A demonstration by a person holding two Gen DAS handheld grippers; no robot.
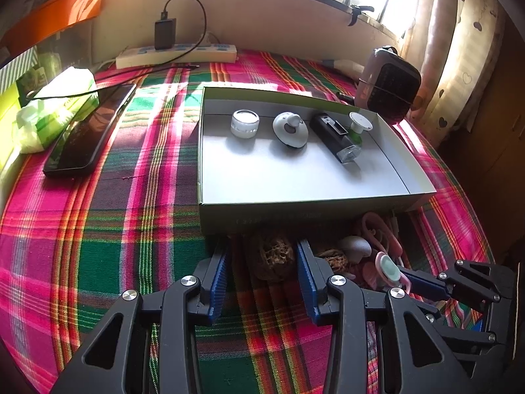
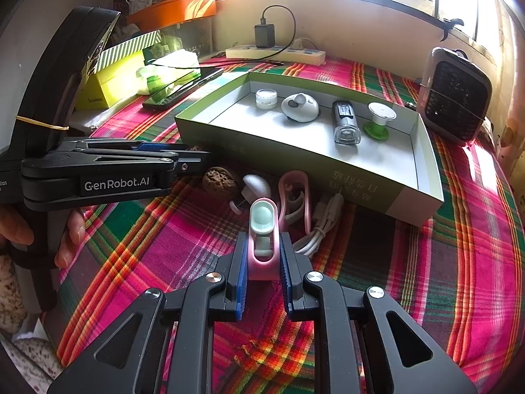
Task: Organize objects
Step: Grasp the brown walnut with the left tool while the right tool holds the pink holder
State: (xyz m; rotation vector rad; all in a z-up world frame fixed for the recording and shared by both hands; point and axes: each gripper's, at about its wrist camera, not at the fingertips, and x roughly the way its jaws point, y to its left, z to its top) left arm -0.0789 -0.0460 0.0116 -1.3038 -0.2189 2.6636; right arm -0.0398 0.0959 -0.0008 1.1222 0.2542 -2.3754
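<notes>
A shallow green-walled box [image 1: 295, 210] [image 2: 295, 157] holds a white jar [image 1: 244, 123], a grey round gadget [image 1: 290, 129], a black device [image 1: 334, 136] and a white-green spool [image 1: 359, 126]. My left gripper [image 1: 262, 259] is open with a walnut [image 1: 272, 257] between its blue pads, just in front of the box. My right gripper [image 2: 262, 256] is shut on a pink and mint clip [image 2: 262, 239] [image 1: 388, 267] a little above the cloth. A second walnut [image 2: 220, 182], a white mushroom-shaped piece [image 2: 256, 185], a pink holder [image 2: 295, 193] and a white cable [image 2: 321, 223] lie near the box front.
Plaid cloth covers the table. A phone [image 1: 88, 134], a tissue pack [image 1: 55, 105] and yellow boxes [image 2: 111, 85] sit at the left. A power strip [image 1: 177, 54] with a charger lies at the back wall. A small heater [image 1: 390, 85] stands at the right rear.
</notes>
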